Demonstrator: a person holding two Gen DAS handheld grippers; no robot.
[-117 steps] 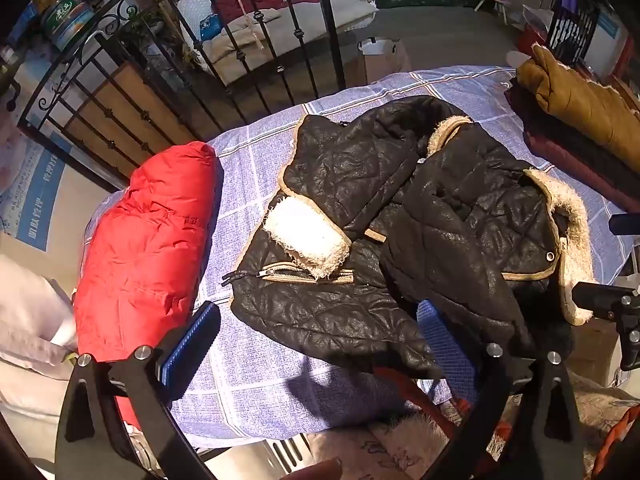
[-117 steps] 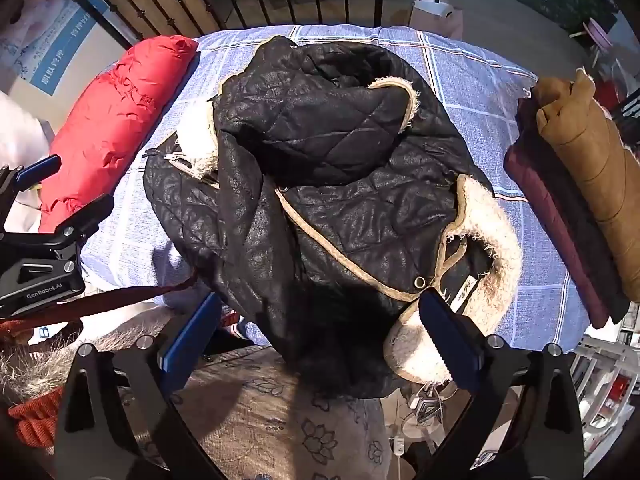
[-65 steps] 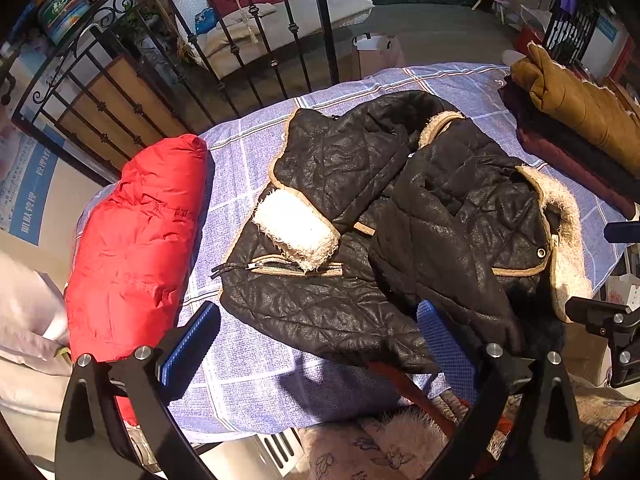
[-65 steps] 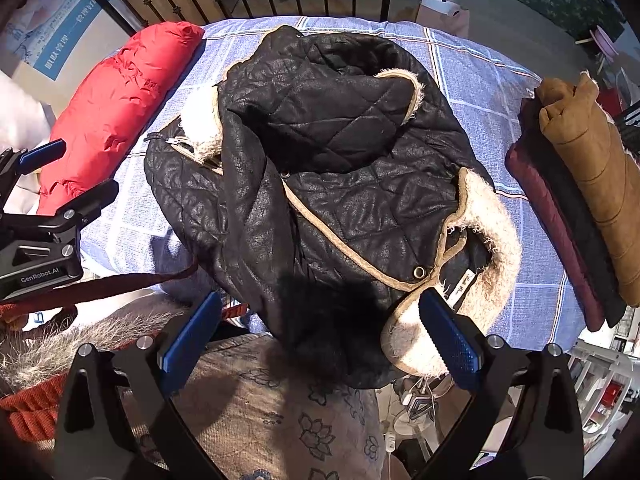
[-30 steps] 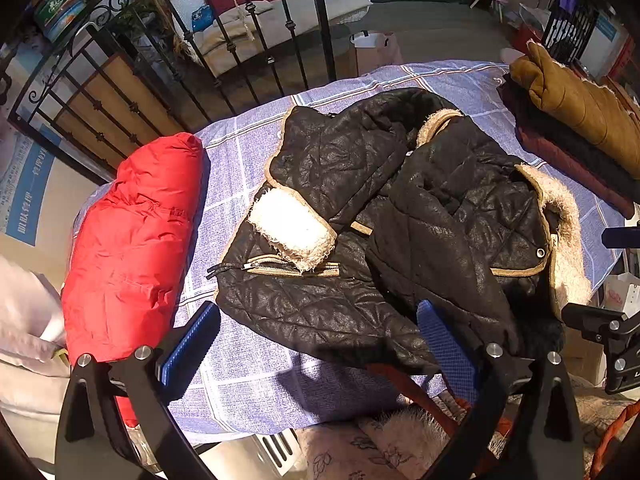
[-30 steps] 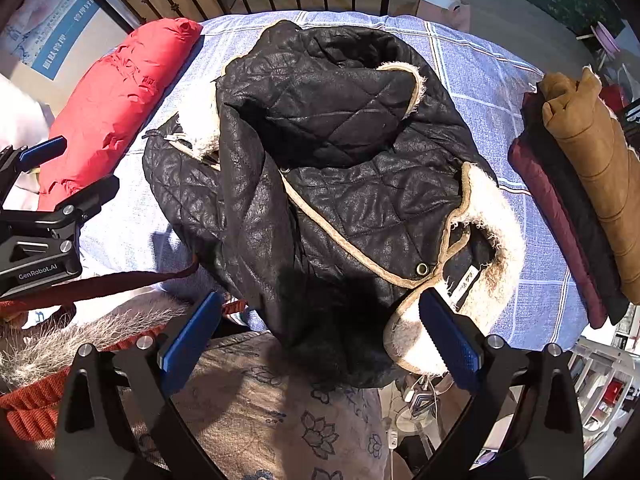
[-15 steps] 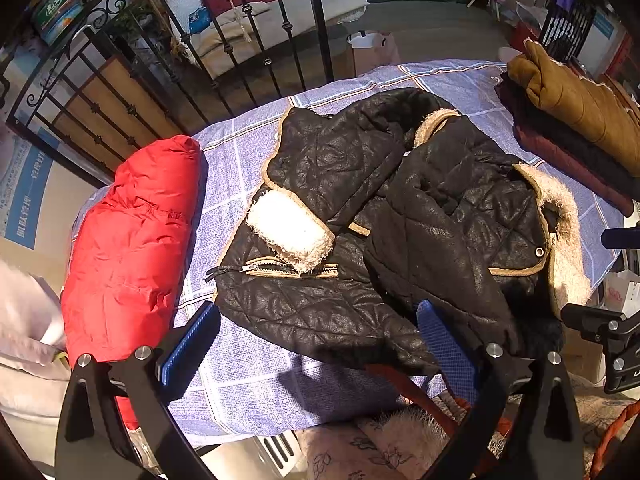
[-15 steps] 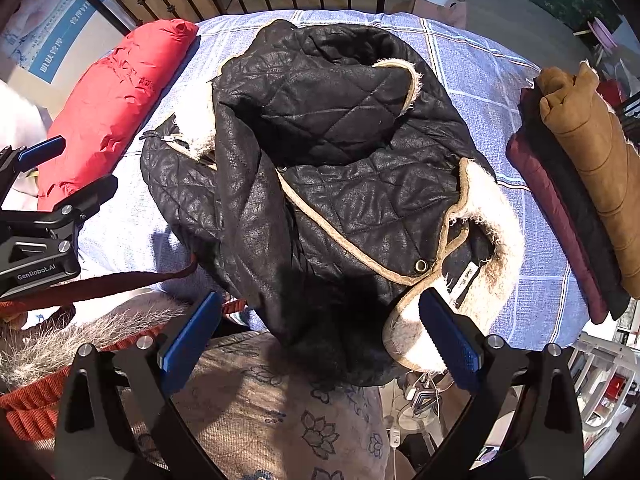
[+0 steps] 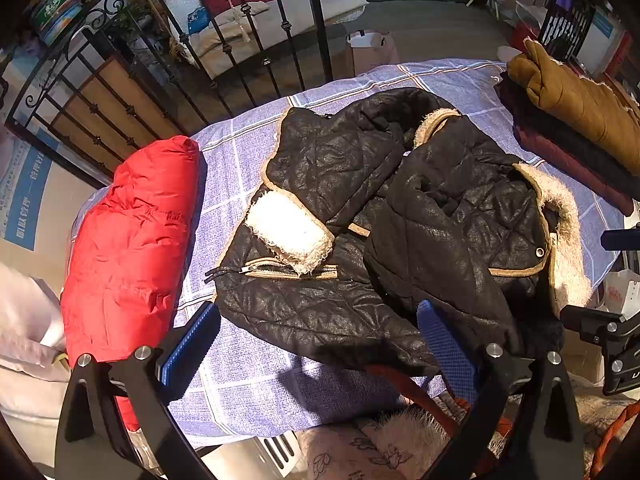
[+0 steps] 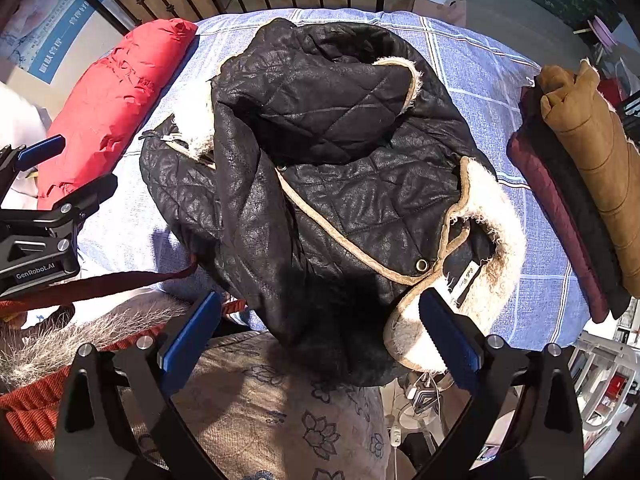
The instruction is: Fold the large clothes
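A black quilted jacket (image 9: 360, 208) with cream fleece cuffs and collar lies crumpled on a blue checked bedsheet (image 9: 240, 168); it also shows in the right wrist view (image 10: 320, 184), its near edge hanging over the bed's front. My left gripper (image 9: 316, 344) is open and empty, hovering just before the jacket's near hem. My right gripper (image 10: 316, 332) is open and empty, above the jacket's hanging edge beside the fleece collar (image 10: 492, 240). The left gripper also shows in the right wrist view (image 10: 52, 184), at the left.
A folded red puffer jacket (image 9: 128, 240) lies at the bed's left. A stack of folded brown, black and maroon coats (image 9: 576, 120) lies at the right. A black iron railing (image 9: 168, 60) stands behind the bed. A floral cushion (image 10: 260, 412) lies below the front edge.
Both grippers have stayed open and drifted only slightly. The jacket has not moved.
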